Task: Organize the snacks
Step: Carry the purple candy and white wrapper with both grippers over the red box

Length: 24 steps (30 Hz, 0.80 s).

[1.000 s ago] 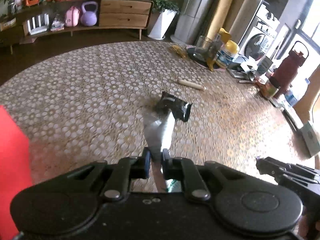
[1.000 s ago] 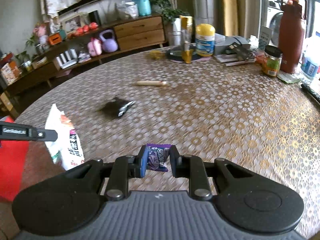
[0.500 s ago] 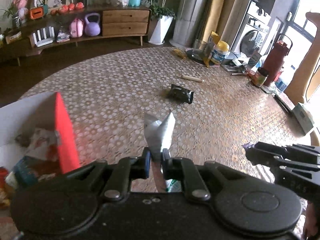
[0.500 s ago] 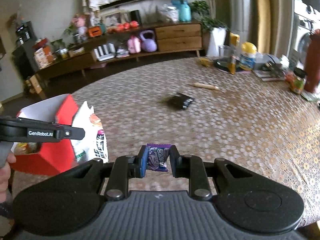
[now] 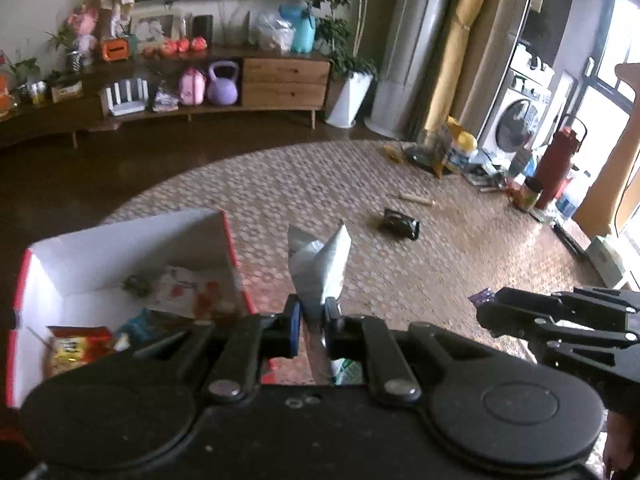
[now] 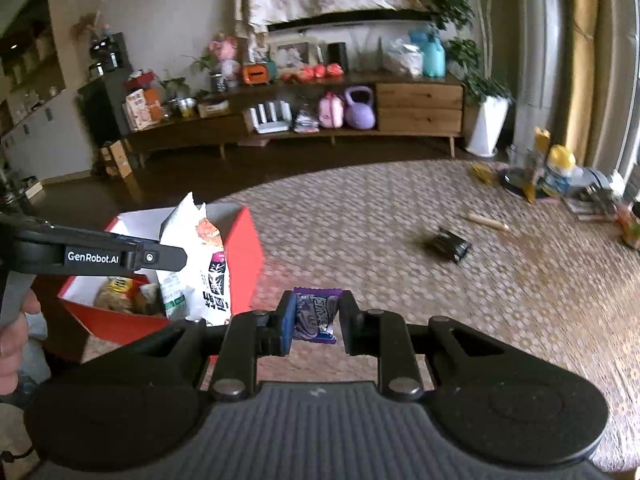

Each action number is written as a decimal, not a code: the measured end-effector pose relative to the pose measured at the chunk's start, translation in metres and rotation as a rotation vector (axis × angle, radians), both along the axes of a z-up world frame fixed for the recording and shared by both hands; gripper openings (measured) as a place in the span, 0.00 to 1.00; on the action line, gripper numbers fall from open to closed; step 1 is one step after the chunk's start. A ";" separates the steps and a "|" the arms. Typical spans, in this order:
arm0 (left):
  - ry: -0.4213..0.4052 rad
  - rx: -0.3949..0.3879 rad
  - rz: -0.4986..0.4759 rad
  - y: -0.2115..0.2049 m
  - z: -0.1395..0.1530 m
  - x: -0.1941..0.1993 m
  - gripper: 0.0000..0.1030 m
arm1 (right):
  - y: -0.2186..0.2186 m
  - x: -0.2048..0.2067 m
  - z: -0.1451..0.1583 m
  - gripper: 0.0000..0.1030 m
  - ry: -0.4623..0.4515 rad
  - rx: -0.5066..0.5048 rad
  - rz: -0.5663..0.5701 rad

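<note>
My left gripper (image 5: 312,312) is shut on a white snack bag (image 5: 320,268) and holds it above the table, just right of the red box (image 5: 120,240), which holds several snack packs. In the right wrist view the bag (image 6: 200,264) hangs at the box's (image 6: 248,240) right wall. My right gripper (image 6: 316,316) is shut on a purple candy pack (image 6: 316,314), held in the air right of the box. A black snack pack (image 5: 402,224) lies further out on the table; it also shows in the right wrist view (image 6: 450,244).
A small wooden stick (image 6: 488,222) lies beyond the black pack. Bottles, a jar and a red flask (image 5: 554,168) crowd the table's far right edge. The patterned tablecloth (image 6: 500,300) covers the round table. The red box sits at the table's left edge.
Both grippers have pulled back and to the left with their packs. The red box has come into full view beside the left gripper, and the black pack now lies farther off.
</note>
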<state>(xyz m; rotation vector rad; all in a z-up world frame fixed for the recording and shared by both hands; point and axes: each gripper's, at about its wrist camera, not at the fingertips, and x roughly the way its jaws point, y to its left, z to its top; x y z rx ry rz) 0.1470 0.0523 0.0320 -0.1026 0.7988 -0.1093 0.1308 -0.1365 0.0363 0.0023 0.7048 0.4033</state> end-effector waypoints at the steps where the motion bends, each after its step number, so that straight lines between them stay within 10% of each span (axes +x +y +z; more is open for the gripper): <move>1: -0.007 0.001 0.006 0.005 0.003 -0.003 0.08 | 0.005 -0.001 0.003 0.22 -0.004 0.001 0.008; 24: -0.055 0.021 0.157 0.132 0.026 -0.042 0.09 | 0.144 -0.004 0.019 0.22 -0.037 -0.005 0.165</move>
